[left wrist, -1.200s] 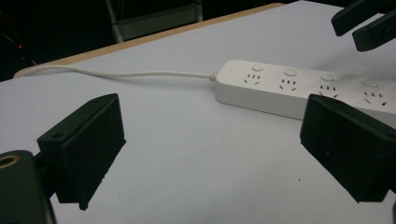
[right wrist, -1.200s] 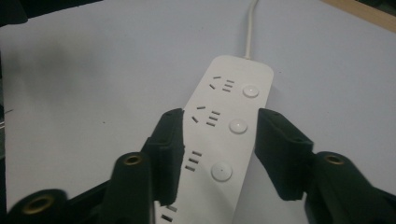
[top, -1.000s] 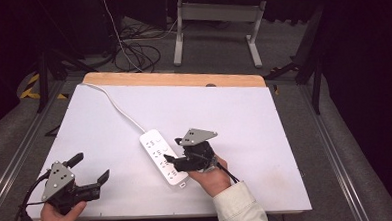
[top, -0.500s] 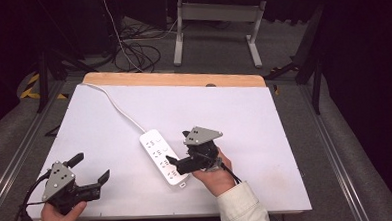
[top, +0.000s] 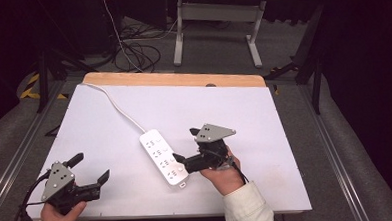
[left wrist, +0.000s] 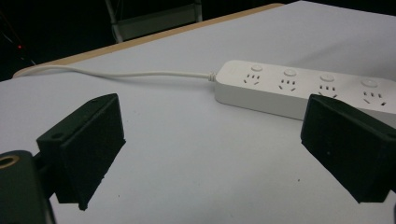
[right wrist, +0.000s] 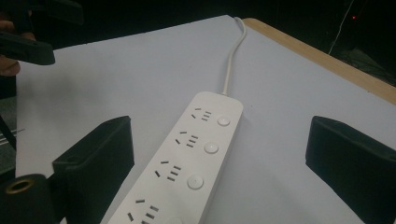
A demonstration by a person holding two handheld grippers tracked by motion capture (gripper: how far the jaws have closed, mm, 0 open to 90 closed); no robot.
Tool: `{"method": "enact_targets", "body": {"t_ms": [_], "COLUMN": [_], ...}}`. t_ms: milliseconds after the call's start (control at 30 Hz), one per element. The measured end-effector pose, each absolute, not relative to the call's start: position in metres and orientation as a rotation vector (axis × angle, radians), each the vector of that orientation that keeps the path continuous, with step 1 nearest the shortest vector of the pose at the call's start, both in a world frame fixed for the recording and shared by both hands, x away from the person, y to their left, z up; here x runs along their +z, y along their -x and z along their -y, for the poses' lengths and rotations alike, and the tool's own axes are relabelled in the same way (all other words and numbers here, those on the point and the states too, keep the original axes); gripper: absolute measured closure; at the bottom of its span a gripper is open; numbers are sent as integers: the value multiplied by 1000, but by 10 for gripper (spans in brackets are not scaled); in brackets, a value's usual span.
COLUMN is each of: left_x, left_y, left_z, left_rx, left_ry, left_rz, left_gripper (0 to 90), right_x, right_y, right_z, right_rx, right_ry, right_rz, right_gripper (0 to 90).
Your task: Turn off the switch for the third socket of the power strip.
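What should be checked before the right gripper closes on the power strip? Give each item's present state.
1. Right gripper open: ok, its jaws stand wide apart in the right gripper view.
2. Power strip between those jaws: ok, the near end lies in the gap.
3. Jaws touching the strip: cannot tell.
4. Sockets free of plugs: ok, those in view are bare.
5. Cord free: ok on the table, where it lies loose toward the far left corner; past the edge, cannot tell.
6. Left gripper out of the way: ok, open near the front left corner, apart from the strip.
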State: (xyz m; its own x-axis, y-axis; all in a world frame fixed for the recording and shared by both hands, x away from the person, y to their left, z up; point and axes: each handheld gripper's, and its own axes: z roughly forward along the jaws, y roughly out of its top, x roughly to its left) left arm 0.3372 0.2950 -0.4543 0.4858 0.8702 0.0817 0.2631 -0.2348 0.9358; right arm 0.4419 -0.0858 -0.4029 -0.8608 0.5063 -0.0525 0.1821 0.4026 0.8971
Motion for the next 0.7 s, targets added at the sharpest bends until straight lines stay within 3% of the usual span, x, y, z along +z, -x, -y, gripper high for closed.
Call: {"method": "enact_targets", "body": {"t_ms": [700], "left_x": [-454], "left_y": [-337], "left_z": [-295], "left_rx": [784], "left_ry": [-1750], "left_rz": [-959], "left_gripper": [66], "right_x": [-396], "right_y": [-439], "right_z": [140], "right_rx": [1433], "right_ry": [-697], "right_rz": [-2281], "right_gripper": [76]}}
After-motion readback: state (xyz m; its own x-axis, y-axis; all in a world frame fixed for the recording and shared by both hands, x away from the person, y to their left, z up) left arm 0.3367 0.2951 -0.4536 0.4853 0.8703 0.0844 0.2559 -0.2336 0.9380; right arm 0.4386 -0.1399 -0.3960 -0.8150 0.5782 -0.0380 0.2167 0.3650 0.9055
